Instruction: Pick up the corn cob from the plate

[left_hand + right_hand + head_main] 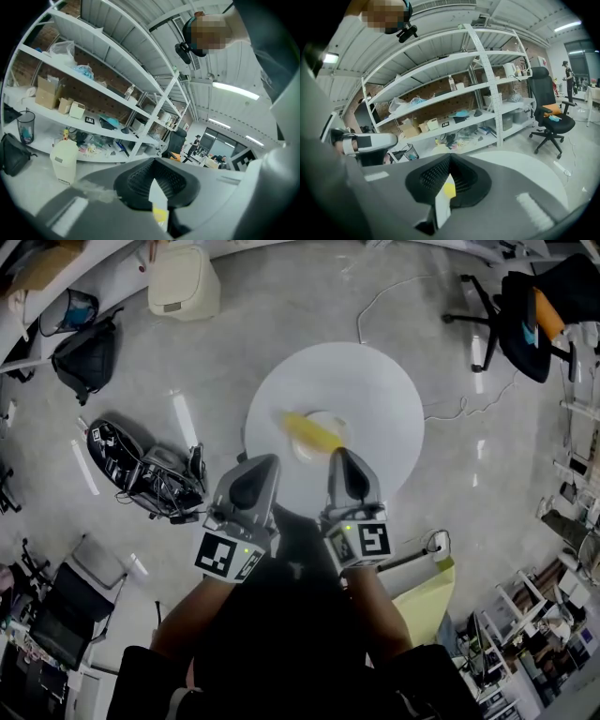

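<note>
A yellow corn cob (314, 434) lies on a small white plate (329, 415) in the middle of a round white table (375, 381). My left gripper (265, 463) hangs over the table's near edge, just left of the cob and short of it, jaws together with nothing held. My right gripper (339, 457) is beside it, its tip close to the cob's near end, also shut and empty. In the left gripper view a sliver of the corn cob (160, 214) shows through the slit between the closed jaws. The right gripper view shows the corn cob (449, 190) the same way.
A beige bin (184, 282) and a black bag (86, 357) sit on the floor at the far left. Black gear with cables (141, 470) lies left of the table. An office chair (525, 310) stands far right, and a white cable (394, 292) runs behind the table. Shelving (454, 93) lines the wall.
</note>
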Available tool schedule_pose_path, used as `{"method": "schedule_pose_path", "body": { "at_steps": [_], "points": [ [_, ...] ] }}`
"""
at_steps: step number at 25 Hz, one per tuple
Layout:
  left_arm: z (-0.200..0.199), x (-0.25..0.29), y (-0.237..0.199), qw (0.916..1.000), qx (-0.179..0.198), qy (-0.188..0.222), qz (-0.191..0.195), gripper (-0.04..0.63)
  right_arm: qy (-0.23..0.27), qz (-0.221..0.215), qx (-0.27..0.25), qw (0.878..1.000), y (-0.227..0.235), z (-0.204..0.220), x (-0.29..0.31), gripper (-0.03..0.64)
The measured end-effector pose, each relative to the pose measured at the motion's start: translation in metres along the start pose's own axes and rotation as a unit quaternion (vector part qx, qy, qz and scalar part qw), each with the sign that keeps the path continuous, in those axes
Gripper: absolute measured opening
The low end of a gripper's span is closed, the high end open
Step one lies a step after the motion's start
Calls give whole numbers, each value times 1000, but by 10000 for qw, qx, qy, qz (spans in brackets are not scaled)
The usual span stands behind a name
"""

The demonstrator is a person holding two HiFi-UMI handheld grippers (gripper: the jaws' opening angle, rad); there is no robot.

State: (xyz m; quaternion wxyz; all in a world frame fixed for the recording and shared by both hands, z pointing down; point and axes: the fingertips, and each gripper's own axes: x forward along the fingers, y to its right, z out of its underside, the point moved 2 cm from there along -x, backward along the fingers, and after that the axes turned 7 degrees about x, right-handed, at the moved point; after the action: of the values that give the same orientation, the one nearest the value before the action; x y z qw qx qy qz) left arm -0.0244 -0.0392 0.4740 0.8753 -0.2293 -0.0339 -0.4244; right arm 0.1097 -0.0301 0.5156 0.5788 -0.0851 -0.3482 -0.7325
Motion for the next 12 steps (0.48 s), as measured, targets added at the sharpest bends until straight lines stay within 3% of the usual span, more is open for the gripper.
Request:
{"method": "schedule_pose_path", "body": {
  "at_steps": [6,12],
  "points": [
    [10,5,-13,9999,-77,-78,-61,0,-62,-128,83,9999,4,11,13,6],
    [13,14,-15,9998,-155,-106,-67,0,-452,-36,-195,9988,21,29,21,8]
  ]
}}
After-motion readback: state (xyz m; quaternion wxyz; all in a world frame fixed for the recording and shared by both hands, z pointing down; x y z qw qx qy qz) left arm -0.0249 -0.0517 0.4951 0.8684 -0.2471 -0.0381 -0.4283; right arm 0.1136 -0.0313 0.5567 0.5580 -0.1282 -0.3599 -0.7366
